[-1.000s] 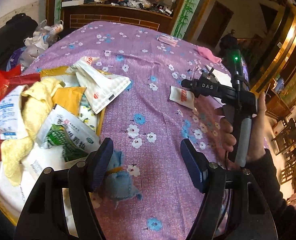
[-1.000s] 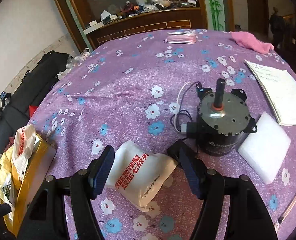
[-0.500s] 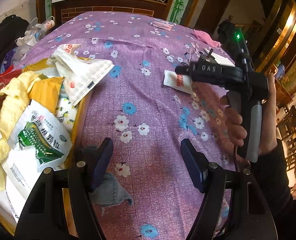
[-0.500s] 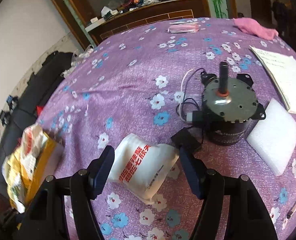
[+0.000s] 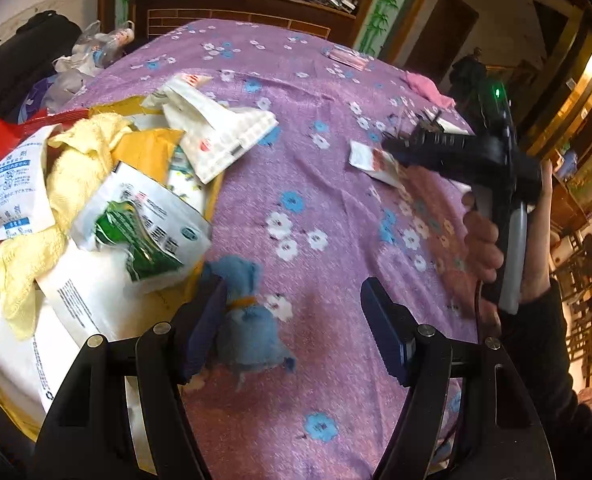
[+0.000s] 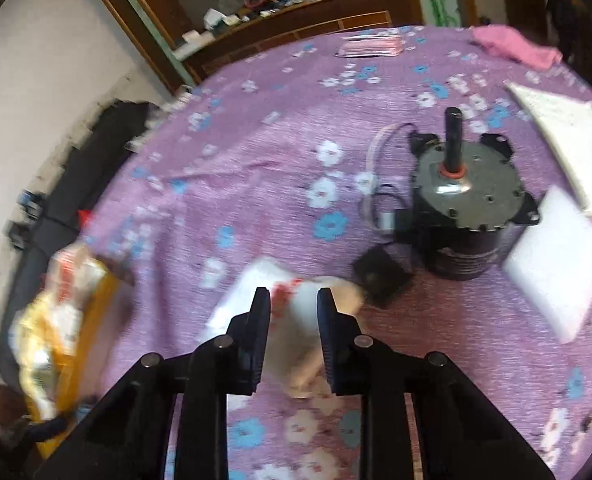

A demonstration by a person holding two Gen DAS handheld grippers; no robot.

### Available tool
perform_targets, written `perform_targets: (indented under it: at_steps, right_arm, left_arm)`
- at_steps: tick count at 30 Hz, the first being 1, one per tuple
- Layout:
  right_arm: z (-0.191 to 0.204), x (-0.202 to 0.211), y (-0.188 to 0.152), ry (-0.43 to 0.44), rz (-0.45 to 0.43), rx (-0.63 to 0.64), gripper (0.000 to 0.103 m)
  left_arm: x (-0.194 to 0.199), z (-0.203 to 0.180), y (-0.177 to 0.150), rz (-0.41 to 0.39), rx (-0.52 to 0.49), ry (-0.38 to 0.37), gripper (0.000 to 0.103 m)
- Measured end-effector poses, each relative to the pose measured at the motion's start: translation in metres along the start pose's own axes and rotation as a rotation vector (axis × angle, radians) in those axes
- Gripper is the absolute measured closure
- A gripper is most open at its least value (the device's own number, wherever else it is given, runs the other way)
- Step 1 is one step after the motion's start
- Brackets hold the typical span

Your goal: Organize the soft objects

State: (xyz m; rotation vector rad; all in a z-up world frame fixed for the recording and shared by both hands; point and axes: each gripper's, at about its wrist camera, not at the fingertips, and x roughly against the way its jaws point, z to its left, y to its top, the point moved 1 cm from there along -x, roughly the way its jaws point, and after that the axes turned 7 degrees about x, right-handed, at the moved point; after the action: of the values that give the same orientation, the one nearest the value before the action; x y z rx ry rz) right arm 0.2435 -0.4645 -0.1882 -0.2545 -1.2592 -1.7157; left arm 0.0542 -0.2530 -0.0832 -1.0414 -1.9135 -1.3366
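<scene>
Right wrist: fingers (image 6: pixel 291 300), spread earlier, closing on white packet (image 6: pixel 296 320); left fingers (image 5: pixel 291 320) spread.

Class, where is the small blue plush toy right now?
In the left wrist view, the blue plush toy lies on the purple tablecloth, against the left gripper's left finger, beside the packet pile.

Showing purple cloth with white and blue flowers over the round desk (image 6: pixel 255 184). Displaying red print on the soft white packet (image 6: pixel 296 304), blue on the small plush toy (image 5: pixel 247 320), pale yellow on the crumpled towel (image 5: pixel 71 176), pink on the folded rag (image 6: pixel 516 46), dark grey on the metal motor (image 6: pixel 468 208).
</scene>
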Motion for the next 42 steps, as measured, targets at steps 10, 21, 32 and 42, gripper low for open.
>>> perform_targets:
  at_steps: [10, 21, 32, 42]
  right_arm:
    - [-0.005, -0.008, 0.001, -0.010, 0.010, -0.029, 0.047]
    - [0.031, -0.023, -0.013, -0.148, 0.042, 0.182, 0.045]
    - [0.031, -0.017, -0.018, -0.154, 0.049, 0.188, 0.048]
    - [0.035, -0.009, -0.018, -0.160, 0.027, 0.197, 0.102]
  left_arm:
    - [-0.012, -0.012, -0.026, 0.072, 0.011, 0.140, 0.033]
    - [-0.001, -0.002, -0.035, 0.102, 0.154, 0.110, 0.033]
    - [-0.044, -0.019, 0.002, 0.019, 0.089, 0.286, 0.048]
    - [-0.044, -0.012, 0.010, 0.029, 0.104, 0.086, 0.087]
